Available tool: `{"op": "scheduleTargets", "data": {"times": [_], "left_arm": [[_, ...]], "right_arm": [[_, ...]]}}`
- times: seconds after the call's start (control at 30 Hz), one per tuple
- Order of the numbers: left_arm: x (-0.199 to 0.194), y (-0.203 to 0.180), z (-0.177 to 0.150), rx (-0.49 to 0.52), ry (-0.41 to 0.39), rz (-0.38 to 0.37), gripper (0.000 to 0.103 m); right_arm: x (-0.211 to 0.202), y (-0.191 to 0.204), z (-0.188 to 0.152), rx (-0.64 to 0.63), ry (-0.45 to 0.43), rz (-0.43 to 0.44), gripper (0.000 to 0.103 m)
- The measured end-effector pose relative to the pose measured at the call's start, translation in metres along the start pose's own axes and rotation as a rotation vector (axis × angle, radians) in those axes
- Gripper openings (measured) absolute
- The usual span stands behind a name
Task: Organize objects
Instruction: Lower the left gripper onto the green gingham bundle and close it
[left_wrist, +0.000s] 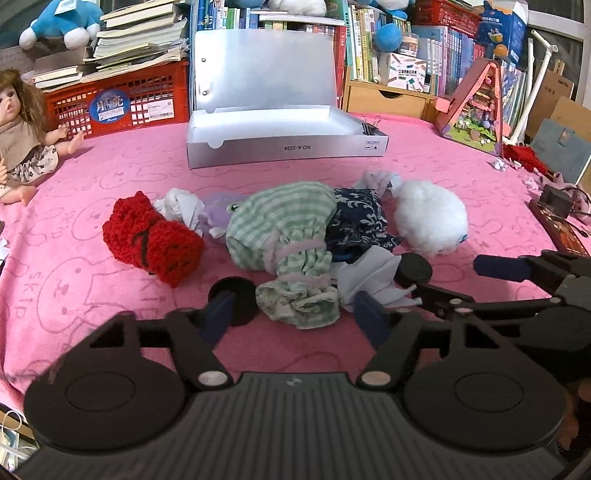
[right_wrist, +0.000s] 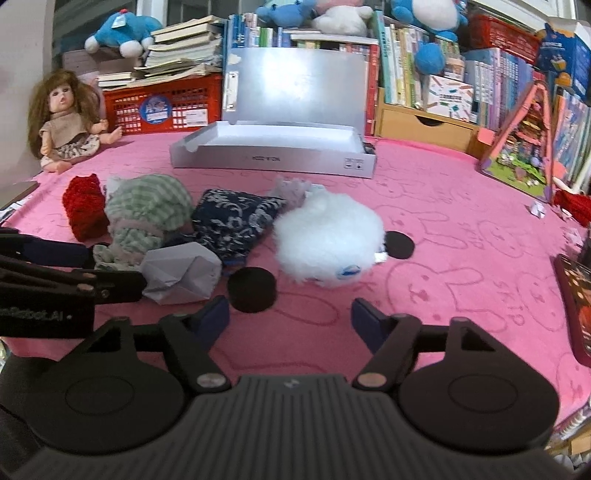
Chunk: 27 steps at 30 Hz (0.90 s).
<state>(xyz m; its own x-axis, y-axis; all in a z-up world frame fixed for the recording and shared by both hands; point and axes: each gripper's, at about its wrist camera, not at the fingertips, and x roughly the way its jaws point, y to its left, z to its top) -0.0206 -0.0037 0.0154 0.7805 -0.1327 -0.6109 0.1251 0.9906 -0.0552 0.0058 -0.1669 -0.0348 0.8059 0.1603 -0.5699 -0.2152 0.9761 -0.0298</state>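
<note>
Left wrist view: We hold our left gripper (left_wrist: 295, 314) low and spread wide. The frilly end of the green striped cloth (left_wrist: 284, 236) sits between its fingers, but the pads do not squeeze it yet.
Row of things: The red knit piece (left_wrist: 151, 240), green cloth, dark blue cloth (left_wrist: 358, 218) and white fluffy ball (left_wrist: 430, 221) lie close together on the pink blanket (left_wrist: 110, 177), easy for us to reach.
Box: The silver box (left_wrist: 284, 147) waits far back with its lid up. Inside we see only clips at its right end.
Right wrist view: Our right gripper (right_wrist: 290, 317) is spread too, pinching nothing. The white fluffy ball (right_wrist: 328, 236) lies just past it.
Guess: We think the cloths go into the box (right_wrist: 273, 158).
</note>
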Motion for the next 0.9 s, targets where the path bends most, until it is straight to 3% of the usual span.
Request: {"op": "scheduleTargets", "data": {"times": [0.17, 0.67, 0.83, 0.9], "left_arm": [[0.000, 0.002, 0.001, 0.001, -0.004, -0.016, 0.063], [0.018, 0.006, 0.015, -0.025, -0.041, -0.006, 0.062], [0.022, 0.006, 0.017, -0.049, -0.043, -0.028, 0.046], [0.021, 0.004, 0.017, -0.044, -0.045, -0.028, 0.044]], "right_arm": [[0.005, 0.002, 0.004, 0.006, 0.004, 0.028, 0.070], [0.012, 0.014, 0.008, -0.028, 0.000, 0.058, 0.039], [0.012, 0.015, 0.008, -0.026, -0.004, 0.061, 0.037], [0.012, 0.013, 0.008, -0.009, -0.008, 0.058, 0.036]]}}
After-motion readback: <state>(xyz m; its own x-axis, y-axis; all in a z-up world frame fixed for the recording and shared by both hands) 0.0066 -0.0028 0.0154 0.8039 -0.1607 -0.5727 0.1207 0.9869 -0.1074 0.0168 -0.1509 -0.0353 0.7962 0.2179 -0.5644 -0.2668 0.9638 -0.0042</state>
